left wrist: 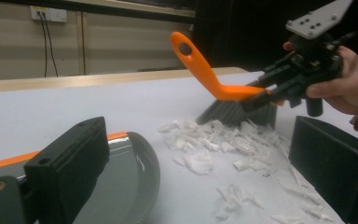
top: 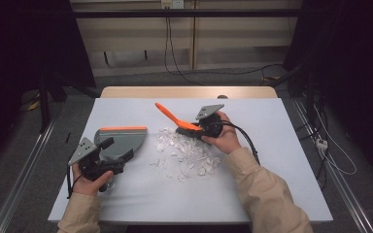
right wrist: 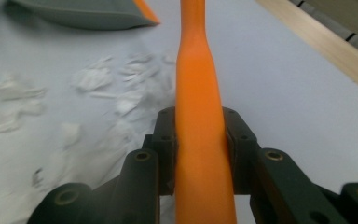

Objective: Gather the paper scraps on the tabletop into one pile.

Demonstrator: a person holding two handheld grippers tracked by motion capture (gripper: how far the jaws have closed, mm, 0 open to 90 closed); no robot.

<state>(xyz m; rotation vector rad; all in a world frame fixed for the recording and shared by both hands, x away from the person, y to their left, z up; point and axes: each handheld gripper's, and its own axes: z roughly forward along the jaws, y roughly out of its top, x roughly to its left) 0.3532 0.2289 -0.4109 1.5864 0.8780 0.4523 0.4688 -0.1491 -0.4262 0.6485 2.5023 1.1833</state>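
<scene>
Table [top: 281,194]: white surface, wooden edge at the far side.
Dustpan [top: 121,141]: grey with an orange lip, lying flat at my left; its open side faces the scraps.
Brush [top: 175,119]: orange handle angled up and away to the left, dark bristles down on the table at the far right edge of the scraps.
Scraps [top: 187,153]: white paper bits, spread mid-table between dustpan and brush.
My left gripper [top: 121,158]: over the dustpan's near end. One jaw sits on the grey pan, the other stands apart over the table. I cannot tell whether they clamp anything.
My right gripper [right wrist: 200,144]: jaws closed tight on the brush handle, pads pressing both its sides.
</scene>
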